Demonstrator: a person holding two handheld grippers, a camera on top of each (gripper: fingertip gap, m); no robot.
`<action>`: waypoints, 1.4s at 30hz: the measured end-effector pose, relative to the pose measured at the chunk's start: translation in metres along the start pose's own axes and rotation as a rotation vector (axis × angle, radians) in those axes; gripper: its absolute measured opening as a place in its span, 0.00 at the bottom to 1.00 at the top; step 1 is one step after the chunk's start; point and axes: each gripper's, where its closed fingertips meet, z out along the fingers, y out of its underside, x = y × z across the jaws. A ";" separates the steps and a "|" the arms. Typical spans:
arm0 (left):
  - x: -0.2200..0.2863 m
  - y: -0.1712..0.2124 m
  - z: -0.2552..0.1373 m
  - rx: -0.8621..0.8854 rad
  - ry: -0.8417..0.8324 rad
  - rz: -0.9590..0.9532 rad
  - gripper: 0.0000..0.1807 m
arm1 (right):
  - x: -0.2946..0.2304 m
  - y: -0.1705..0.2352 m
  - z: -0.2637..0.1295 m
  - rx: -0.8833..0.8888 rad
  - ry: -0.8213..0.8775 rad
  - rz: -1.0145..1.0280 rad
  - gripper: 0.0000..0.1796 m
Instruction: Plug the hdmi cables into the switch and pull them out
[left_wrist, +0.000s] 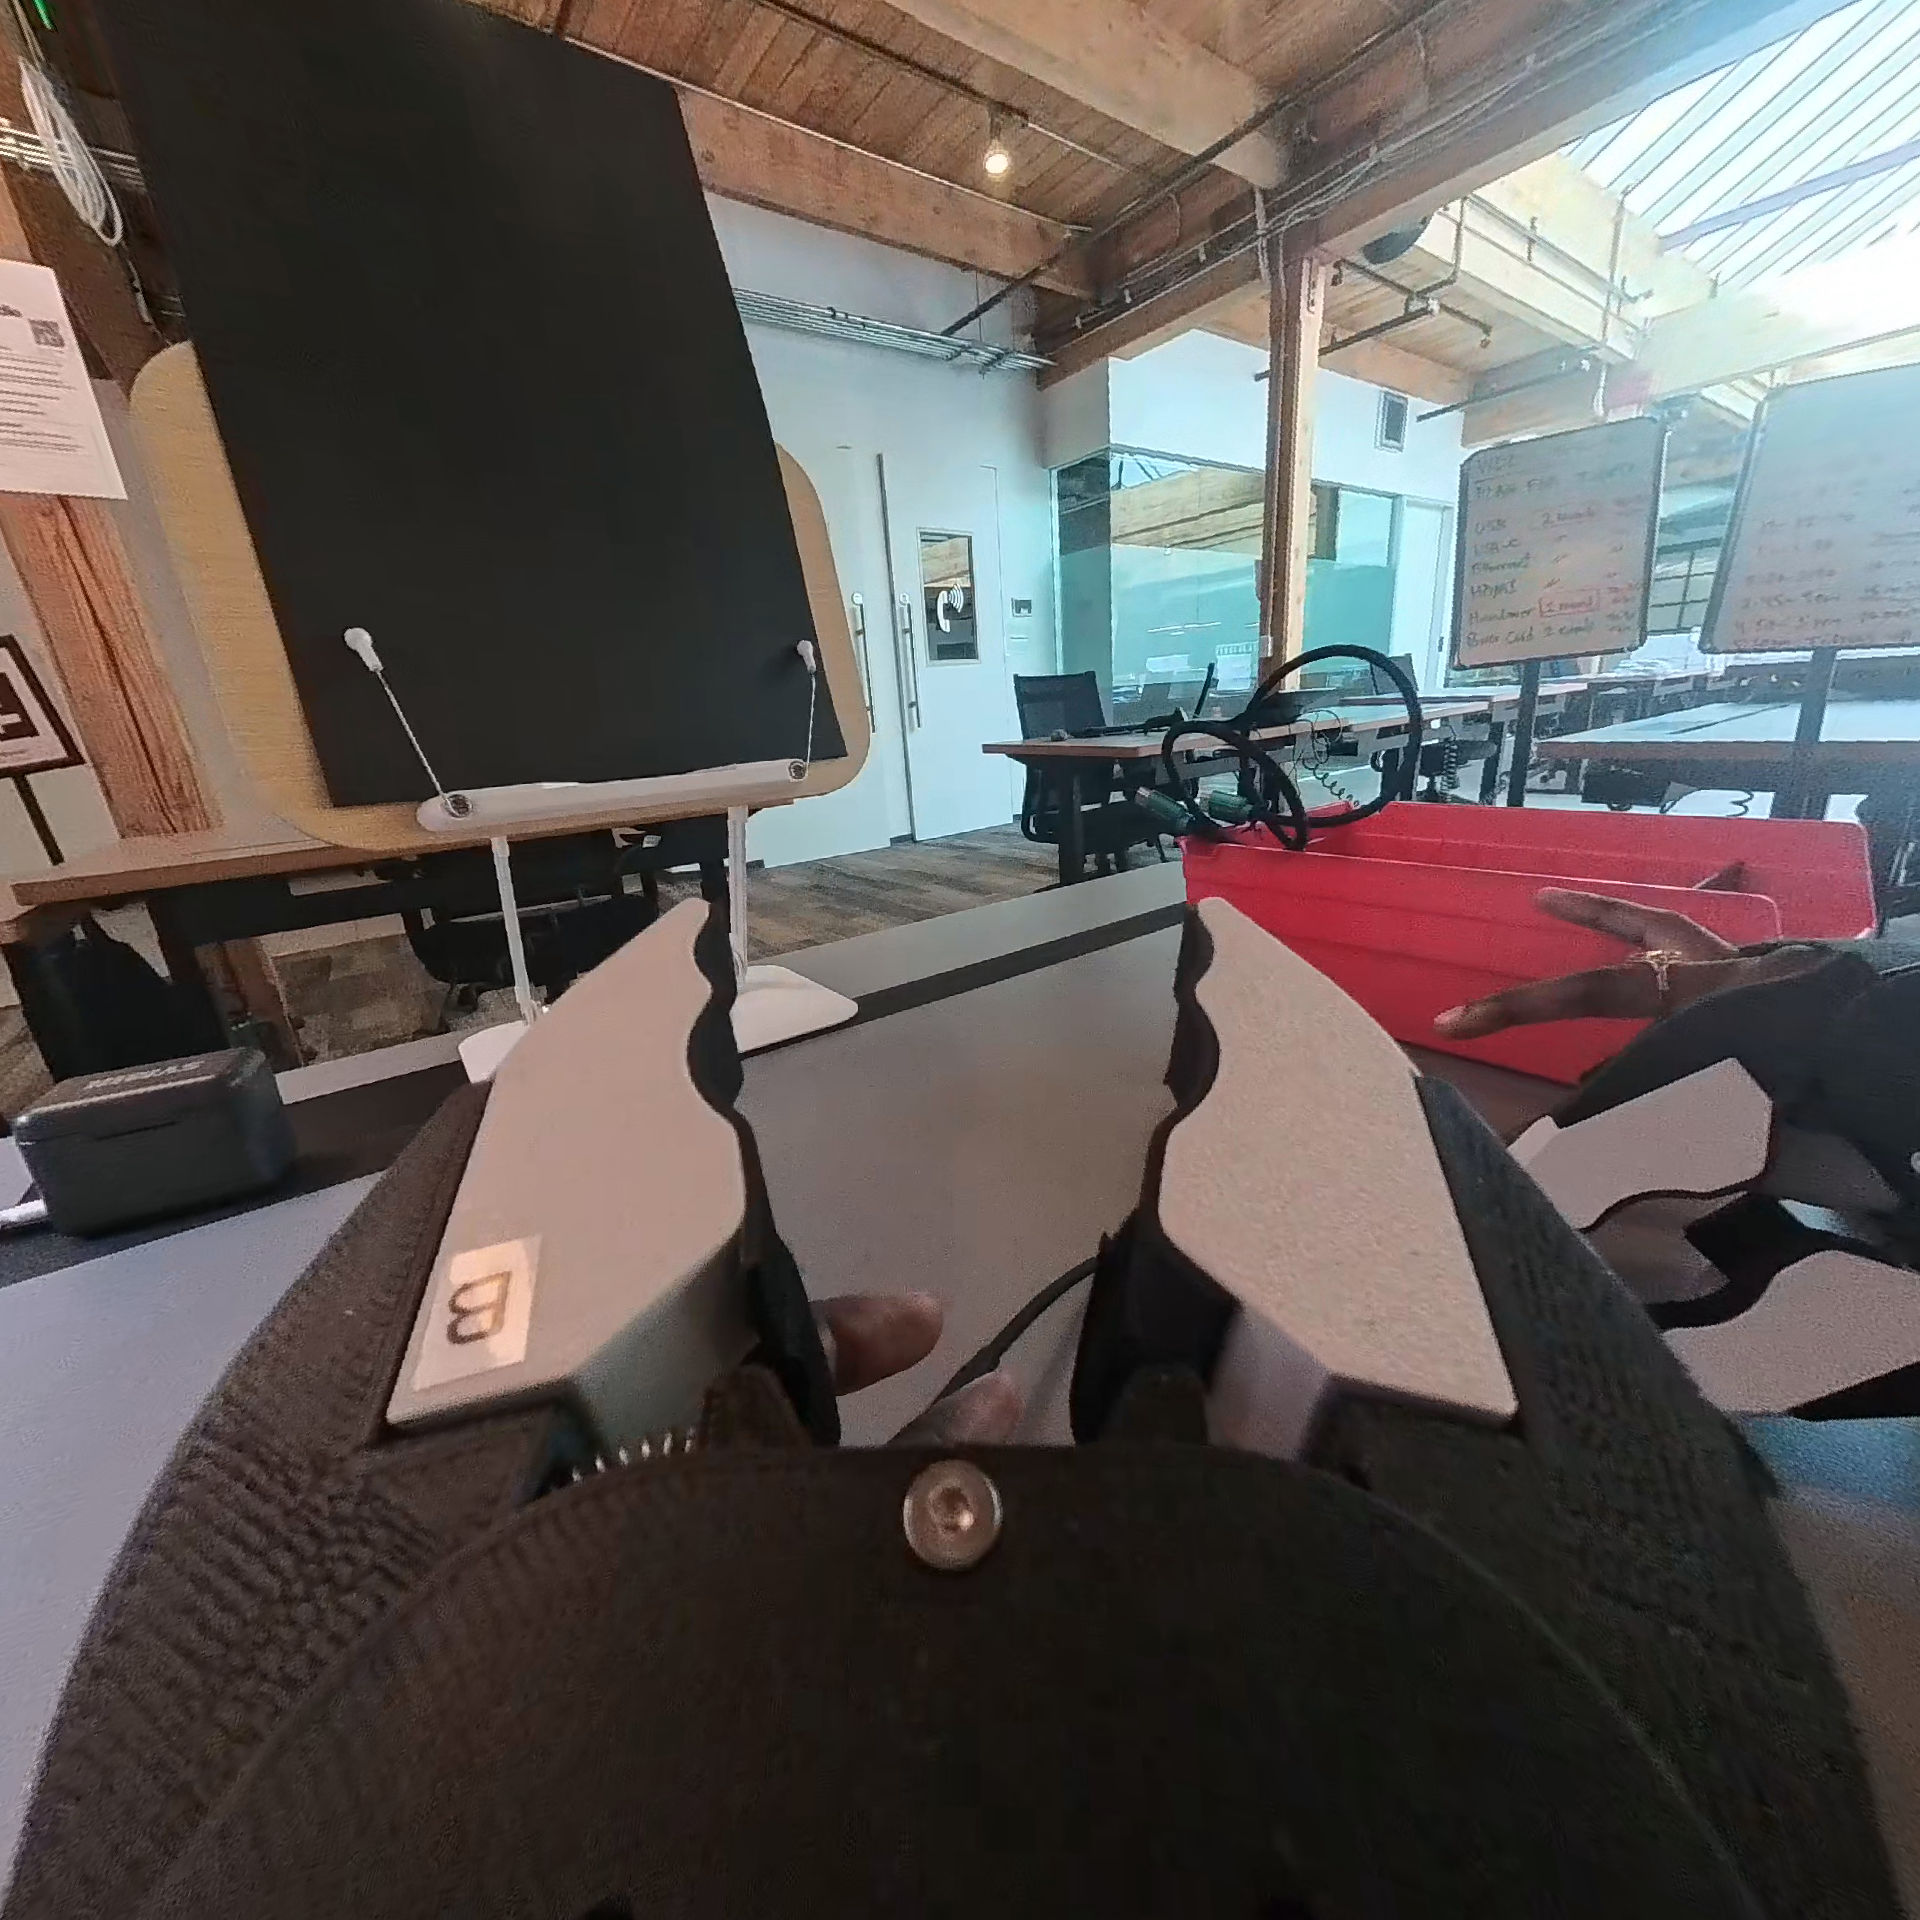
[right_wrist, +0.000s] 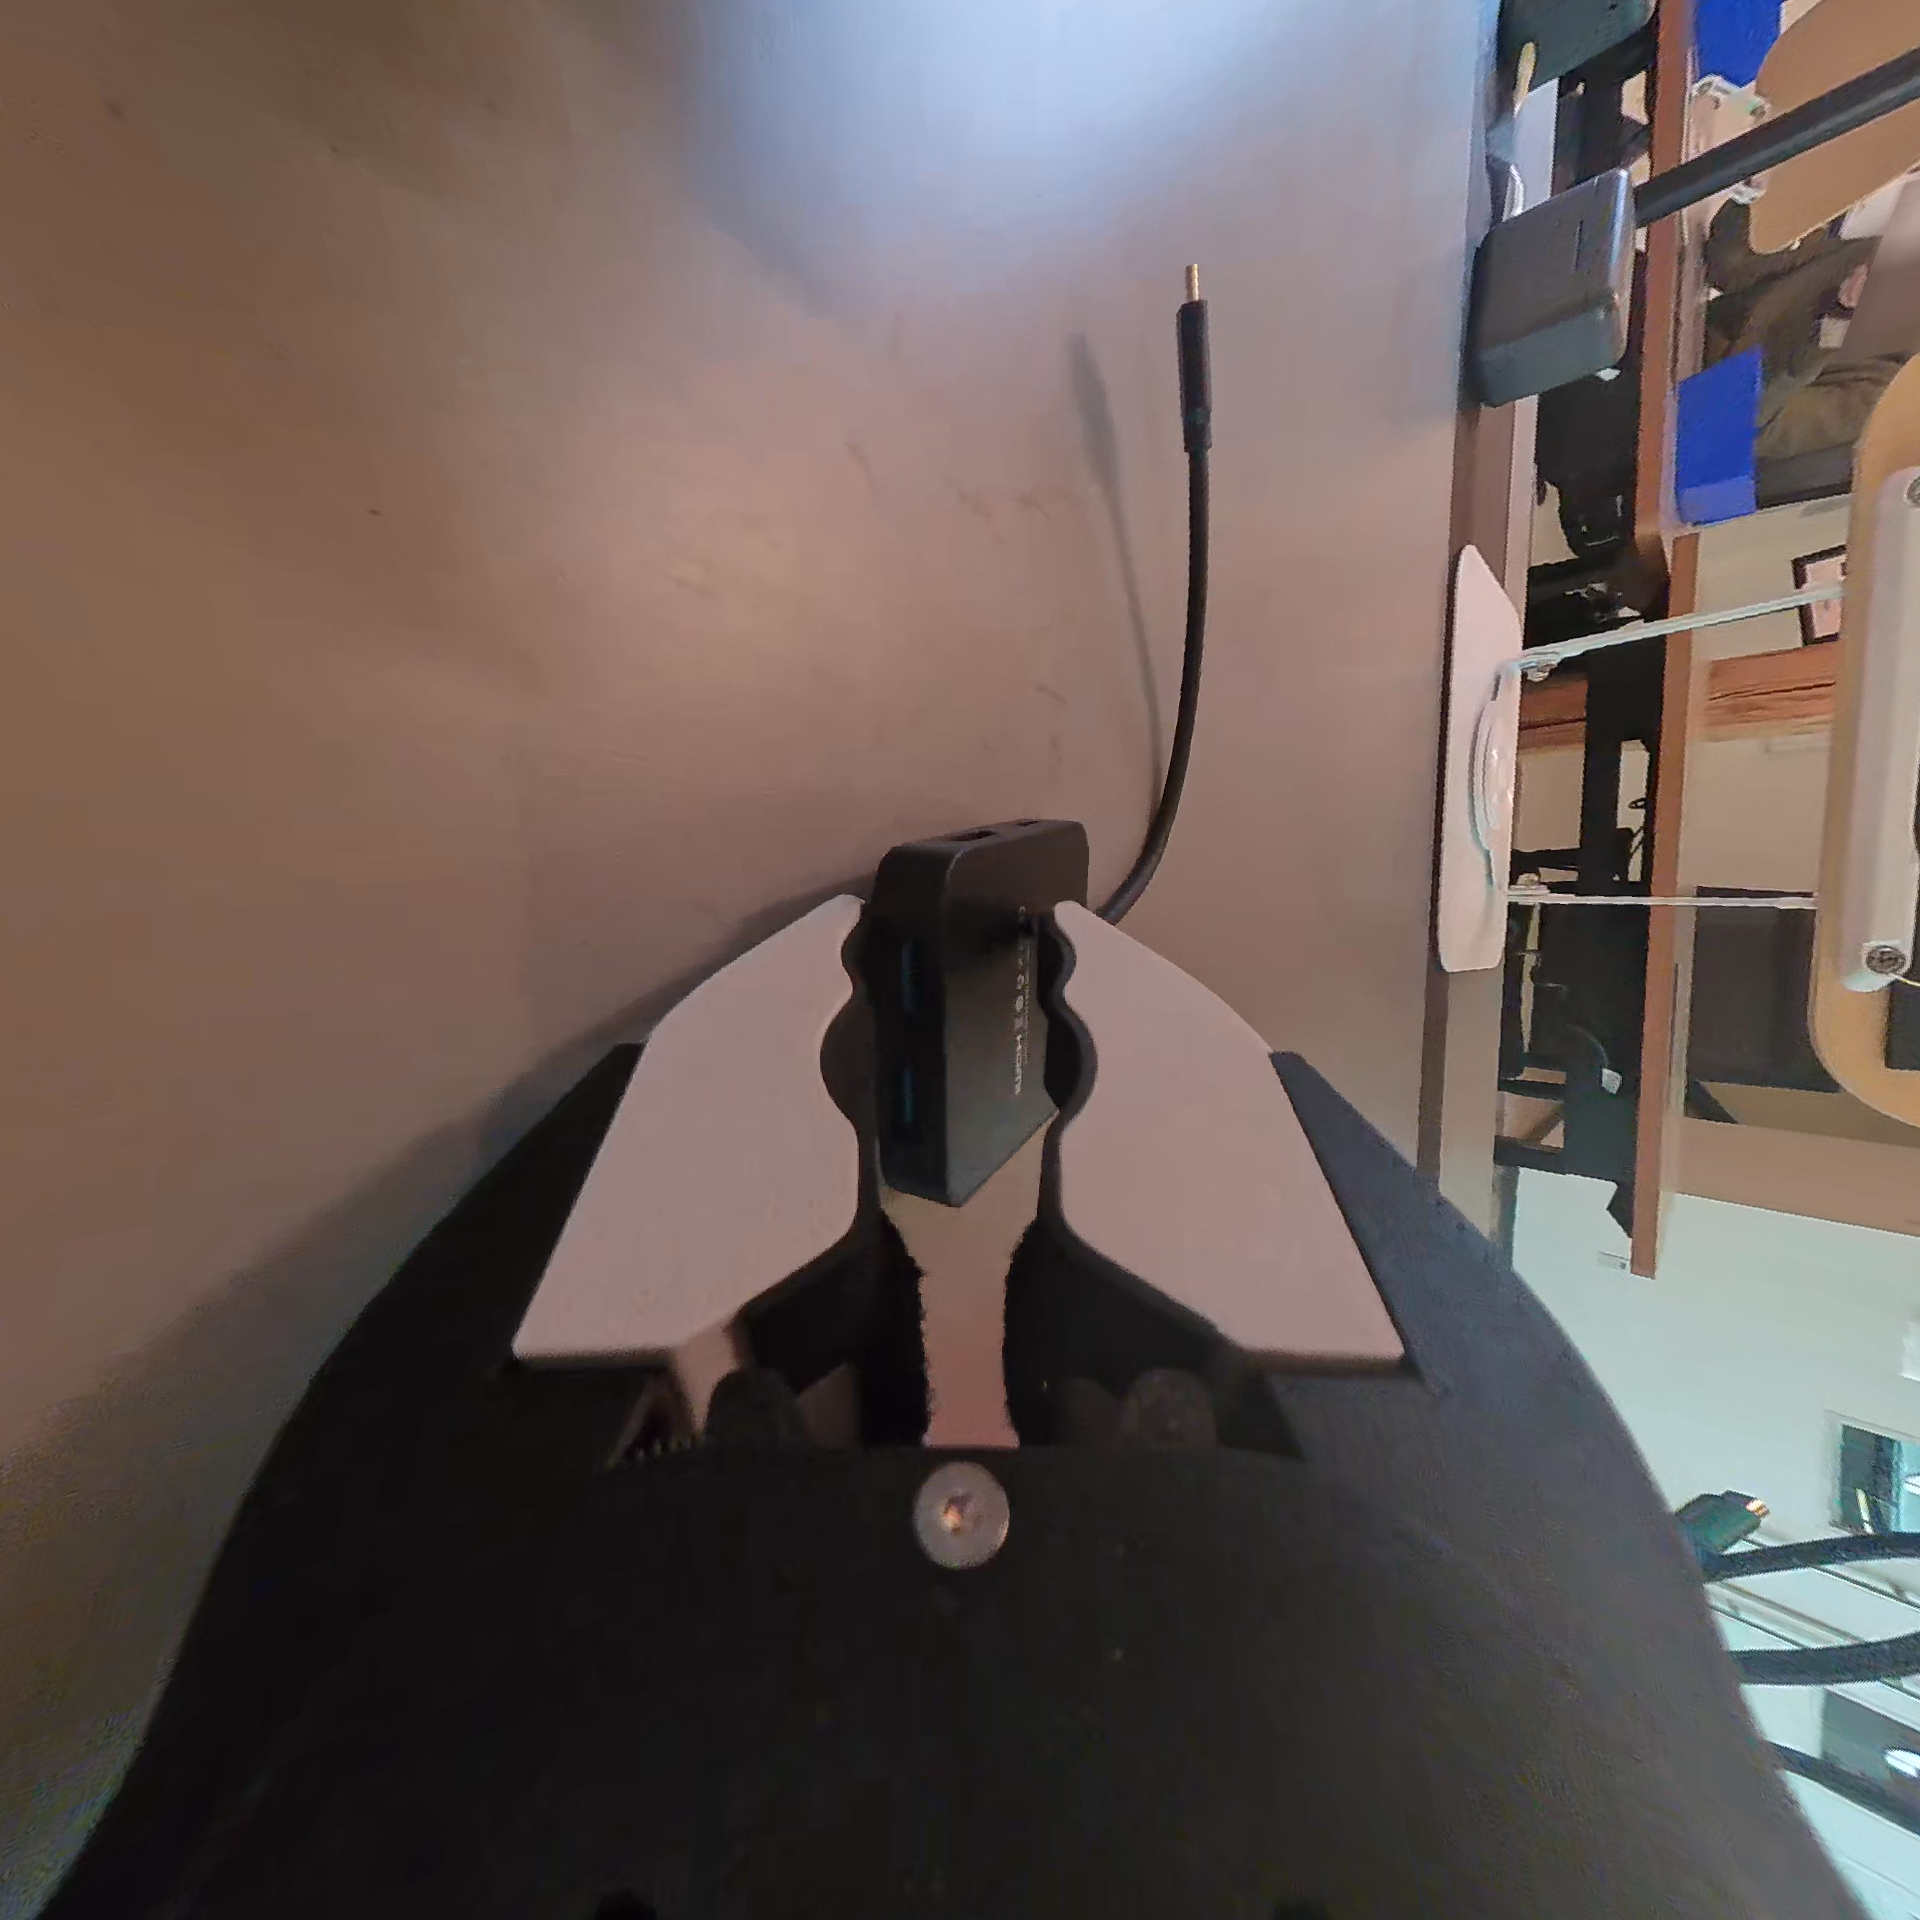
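Observation:
My right gripper (right_wrist: 961, 925) is shut on the black switch (right_wrist: 971, 1029), a small dark block with blue ports on its side, held just above the grey table (right_wrist: 520, 520). Its short black lead (right_wrist: 1184, 644) curves away and ends in a loose small plug (right_wrist: 1193, 301). My left gripper (left_wrist: 951, 925) is open and empty above the table. Black HDMI cables (left_wrist: 1299, 748) with green-grey plugs loop out of a red bin (left_wrist: 1507, 894) to its right. An HDMI plug also shows in the right wrist view (right_wrist: 1725, 1553) at the lower right edge.
A black board on a white stand (left_wrist: 468, 416) stands at the table's far left. A dark grey box (left_wrist: 145, 1138) sits at the left edge. A person's hand (left_wrist: 1590, 966) reaches by the red bin. The right gripper's body (left_wrist: 1714, 1195) shows at the right.

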 end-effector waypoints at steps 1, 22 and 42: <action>0.000 0.000 -0.001 -0.001 0.000 0.006 0.45 | -0.001 -0.001 -0.001 0.007 -0.009 0.007 0.17; 0.014 0.000 -0.003 -0.028 0.031 0.127 0.45 | 0.021 -0.079 -0.048 0.598 -0.075 0.375 0.58; 0.003 -0.076 -0.062 0.018 -0.009 0.356 0.42 | 0.124 -0.057 -0.144 1.077 0.672 0.596 0.62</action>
